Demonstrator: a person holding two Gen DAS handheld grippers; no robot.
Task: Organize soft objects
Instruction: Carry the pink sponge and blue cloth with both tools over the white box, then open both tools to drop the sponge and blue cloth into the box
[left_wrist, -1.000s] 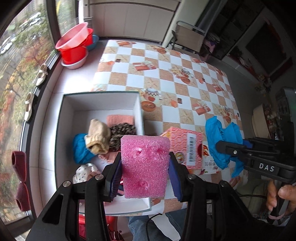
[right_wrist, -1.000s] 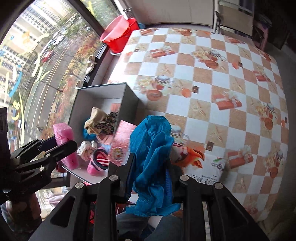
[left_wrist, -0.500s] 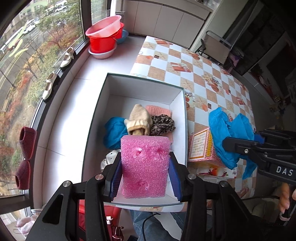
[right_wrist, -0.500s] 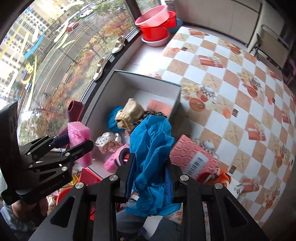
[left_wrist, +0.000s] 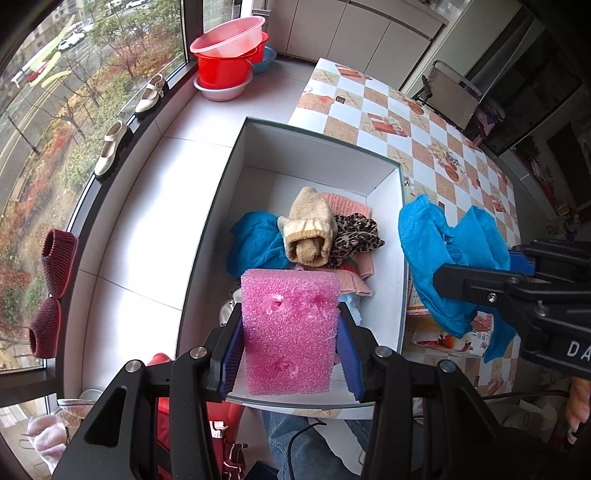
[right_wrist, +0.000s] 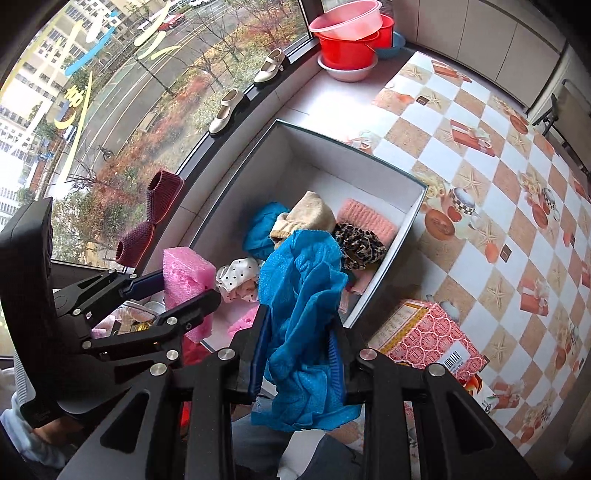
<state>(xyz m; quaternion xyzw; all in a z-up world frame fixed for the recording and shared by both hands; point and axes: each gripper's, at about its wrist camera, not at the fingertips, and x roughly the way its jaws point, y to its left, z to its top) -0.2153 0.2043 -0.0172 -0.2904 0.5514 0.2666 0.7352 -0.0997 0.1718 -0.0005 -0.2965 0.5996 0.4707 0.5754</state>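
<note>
My left gripper (left_wrist: 290, 349) is shut on a pink foam sponge (left_wrist: 290, 328), held over the near end of a white box (left_wrist: 317, 155). The sponge (right_wrist: 186, 275) and left gripper (right_wrist: 173, 295) also show in the right wrist view, at the box's near left corner. My right gripper (right_wrist: 297, 354) is shut on a crumpled blue cloth (right_wrist: 301, 306), hanging over the box's near right edge; the cloth (left_wrist: 443, 258) shows beside the box (right_wrist: 369, 166) in the left wrist view. Inside lie a beige sock roll (left_wrist: 310, 229), a leopard-print piece (left_wrist: 356, 236), a pink knit (right_wrist: 367, 223) and another blue cloth (left_wrist: 255, 243).
A pink patterned carton (right_wrist: 428, 336) lies on the checkered tablecloth (right_wrist: 480, 166) right of the box. Red and pink basins (left_wrist: 229, 55) stand at the far end of the white sill. Shoes (left_wrist: 110, 147) and maroon slippers (left_wrist: 51, 291) line the window ledge. A person's jeans (left_wrist: 306, 435) show below.
Both grippers have moved left from over the table to over the box, each rolling a little. The sponge and the blue cloth stayed gripped throughout.
</note>
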